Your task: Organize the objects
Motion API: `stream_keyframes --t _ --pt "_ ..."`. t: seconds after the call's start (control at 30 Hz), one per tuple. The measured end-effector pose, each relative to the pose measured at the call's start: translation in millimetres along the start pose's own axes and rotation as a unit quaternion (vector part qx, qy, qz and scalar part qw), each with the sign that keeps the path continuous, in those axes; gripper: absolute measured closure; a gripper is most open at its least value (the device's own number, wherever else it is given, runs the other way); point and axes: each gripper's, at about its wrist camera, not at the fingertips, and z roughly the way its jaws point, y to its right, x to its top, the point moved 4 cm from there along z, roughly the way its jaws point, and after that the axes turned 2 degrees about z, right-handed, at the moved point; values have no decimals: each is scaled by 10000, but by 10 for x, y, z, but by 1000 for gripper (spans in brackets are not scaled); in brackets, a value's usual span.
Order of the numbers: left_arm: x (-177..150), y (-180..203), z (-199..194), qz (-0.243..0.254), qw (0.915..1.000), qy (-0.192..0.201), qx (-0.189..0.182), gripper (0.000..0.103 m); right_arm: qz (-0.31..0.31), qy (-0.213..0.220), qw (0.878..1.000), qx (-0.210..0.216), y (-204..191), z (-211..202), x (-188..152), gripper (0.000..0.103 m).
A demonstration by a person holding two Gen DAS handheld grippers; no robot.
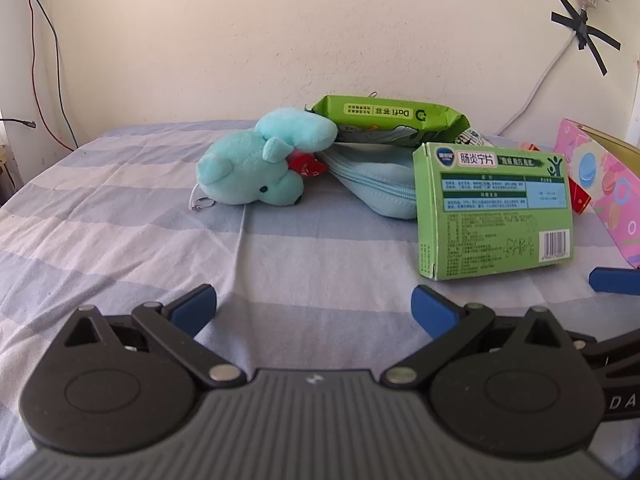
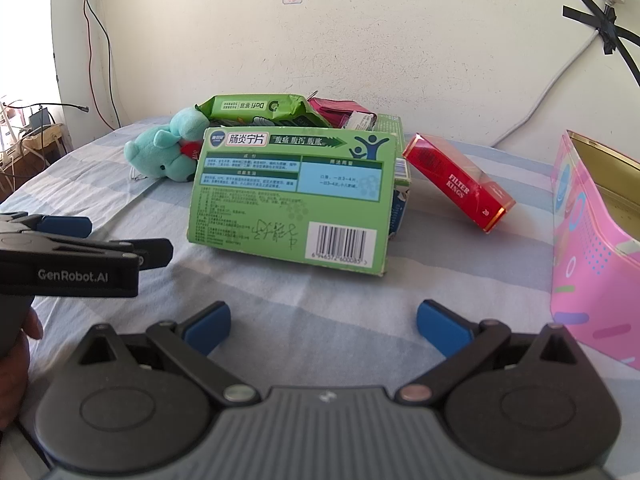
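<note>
**Both grippers held open and empty before a cluster of objects on a striped bed**

Pale cream wall, marked with loose cables and black tape, is seen behind a bed covered by a blue and white striped sheet (image 1: 120, 216).

From the left wrist view, the left gripper (image 1: 314, 308) is seen low over the sheet with its blue-padded fingers spread wide, and nothing is held between them. A teal plush toy (image 1: 256, 168) is laid on its side near the middle of the bed, with a small red tag at its neck. A green wipes packet (image 1: 392, 120) is propped behind it, resting on a light blue zip pouch (image 1: 376, 184). A green medicine box (image 1: 492, 212) is stood tilted just right of the pouch. A pink patterned tin (image 1: 600, 184) is seen at the right edge.

From the right wrist view, the right gripper (image 2: 324, 324) is likewise held wide open and empty, aimed at the green medicine box (image 2: 292, 196), which is leaned back against other items. A red cigarette pack (image 2: 460, 184) is tilted to its right, apart from the open pink tin (image 2: 592, 240). The plush toy (image 2: 164, 156) and the wipes packet (image 2: 260, 110) are seen behind the box. The left gripper (image 2: 80, 240) is visible at the left edge, held by a hand (image 2: 14, 364).
</note>
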Motion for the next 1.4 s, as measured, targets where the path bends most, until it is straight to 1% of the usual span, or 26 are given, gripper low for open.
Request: stream_keyframes --t 0.2,0.43,0.6,0.7,0.9,1.03,1.17,1.27,1.4 --pt "3 -2 4 2 10000 -28 8 0 2 2 10000 1 -2 -1 0 0" --pt "-19 -27 26 -61 9997 -245 -43 0 6 3 10000 4 -3 -3 -2 0" --pt "-28 -40 -18 -121 9993 -367 11 0 6 4 10000 1 -4 0 0 0" --pt "-22 -69 -96 -256 9991 -336 28 0 8 5 10000 1 -4 -1 0 0" --pt "-16 14 -243 38 9996 -209 202 0 14 6 10000 3 -6 -1 0 0" --pt "-42 -3 -333 -30 9998 -164 130 0 5 19 10000 -22 -25 -24 -15 0" --pt "-23 -76 -369 -314 9994 -112 -7 0 74 76 9999 9 -6 -69 -35 0" --pt "33 -121 -371 -529 9985 -15 -161 0 356 247 9990 75 79 -121 -23 0" --pt "152 -94 -339 -497 9980 138 -368 0 699 561 9958 173 184 -209 -4 0"
